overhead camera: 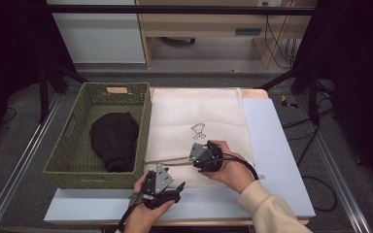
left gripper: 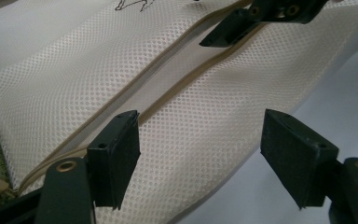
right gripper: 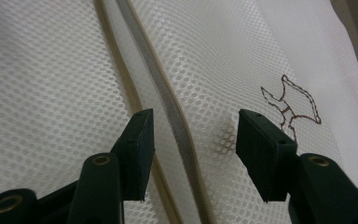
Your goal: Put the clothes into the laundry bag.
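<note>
Two open grippers hover over the white mesh laundry bag (overhead camera: 199, 121); its tan zipper line (overhead camera: 167, 160) runs left-right. The right gripper (right gripper: 193, 140) straddles it, nothing pinched; the left gripper (left gripper: 200, 154) sits beside it, jaws empty.

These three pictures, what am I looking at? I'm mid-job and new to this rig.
A person's hands each hold a two-jaw gripper. The high view looks down on the table: a white mesh bag with a tan zipper, beside a green basket holding a black cloth. The other two pictures come from cameras riding on the grippers. The left gripper and right gripper both hover over the bag with jaws apart, straddling the zipper. Nothing is held.
</note>
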